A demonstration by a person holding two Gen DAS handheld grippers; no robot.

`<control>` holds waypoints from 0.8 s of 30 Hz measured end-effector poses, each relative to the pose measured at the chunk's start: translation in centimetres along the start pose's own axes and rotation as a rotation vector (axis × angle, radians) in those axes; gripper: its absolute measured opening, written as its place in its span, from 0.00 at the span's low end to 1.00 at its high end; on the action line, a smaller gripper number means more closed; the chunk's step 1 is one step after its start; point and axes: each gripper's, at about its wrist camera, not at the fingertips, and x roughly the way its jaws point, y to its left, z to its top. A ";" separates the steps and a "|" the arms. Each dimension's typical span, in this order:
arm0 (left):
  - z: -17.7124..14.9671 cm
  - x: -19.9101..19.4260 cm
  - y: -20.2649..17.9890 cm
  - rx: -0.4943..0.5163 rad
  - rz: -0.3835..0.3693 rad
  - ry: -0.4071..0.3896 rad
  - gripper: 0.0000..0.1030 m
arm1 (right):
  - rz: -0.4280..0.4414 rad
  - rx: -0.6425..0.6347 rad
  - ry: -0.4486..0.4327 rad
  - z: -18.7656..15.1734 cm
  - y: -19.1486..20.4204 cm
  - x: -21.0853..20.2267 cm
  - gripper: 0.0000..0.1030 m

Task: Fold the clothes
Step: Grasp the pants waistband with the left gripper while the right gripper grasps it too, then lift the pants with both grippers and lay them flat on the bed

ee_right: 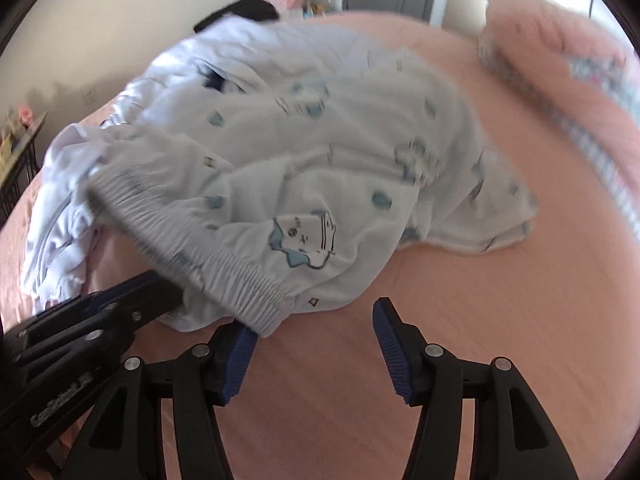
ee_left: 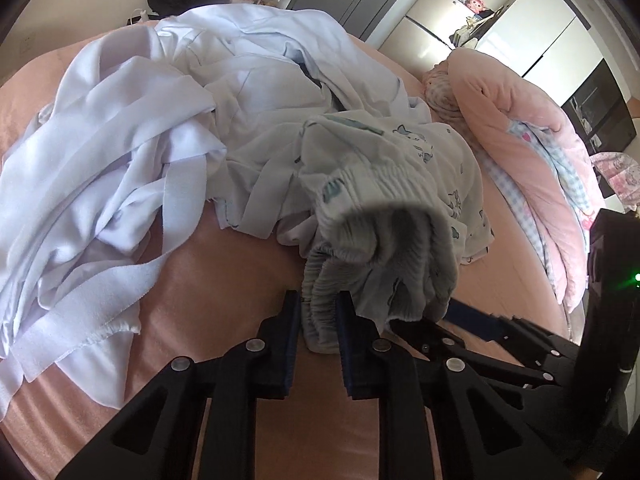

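Left wrist view: the left gripper [ee_left: 319,312] is clamped on the gathered elastic waistband of the printed pants [ee_left: 384,184], the fabric bunched between its blue pads. The pants lie on the pink bed sheet [ee_left: 224,280], against a pile of white clothes [ee_left: 132,132]; a pink quilt [ee_left: 532,148] lies along the right. Right wrist view: the right gripper [ee_right: 316,322] stands with jaws apart over bare sheet, its left pad [ee_right: 240,356] touching the waistband end, nothing between the pads. The picture is blurred.
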 end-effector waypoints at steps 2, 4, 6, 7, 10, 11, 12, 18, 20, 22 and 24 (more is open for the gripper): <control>0.4 -0.5 -1.2 0.061 0.006 0.009 0.15 | -0.024 0.018 -0.037 0.0 -0.3 -0.9 0.01; 0.1 -1.2 -1.5 0.091 -0.038 0.033 0.08 | -0.099 0.028 -0.103 -0.2 -0.7 -3.1 0.01; -0.6 -2.6 -2.1 0.109 -0.041 0.029 0.05 | -0.166 0.044 -0.171 -0.4 -1.6 -5.6 0.01; -1.1 -3.4 -2.5 0.120 -0.045 0.029 0.05 | -0.195 0.054 -0.206 -0.5 -2.2 -7.1 0.01; -2.6 -6.6 -4.5 0.170 -0.079 0.022 0.05 | -0.259 0.077 -0.271 -0.7 -4.9 -11.4 0.01; -3.0 -7.6 -5.4 0.195 -0.082 0.022 0.05 | -0.274 0.087 -0.285 -0.9 -6.1 -12.9 0.01; -3.5 -8.6 -6.5 0.222 -0.086 0.021 0.05 | -0.288 0.099 -0.302 -1.4 -7.2 -14.7 0.01; -7.7 -15.1 -14.1 0.395 -0.158 0.050 0.04 | -0.343 0.165 -0.376 -8.7 -13.0 -26.2 0.01; -10.4 -17.1 -17.4 0.464 -0.182 0.076 0.05 | -0.349 0.193 -0.389 -12.4 -14.8 -30.1 0.01; -13.7 -18.9 -20.9 0.537 -0.200 0.110 0.05 | -0.346 0.239 -0.388 -16.8 -16.5 -33.8 0.01; -17.9 -20.3 -23.8 0.593 -0.218 0.156 0.05 | -0.331 0.301 -0.364 -21.9 -17.9 -36.9 0.01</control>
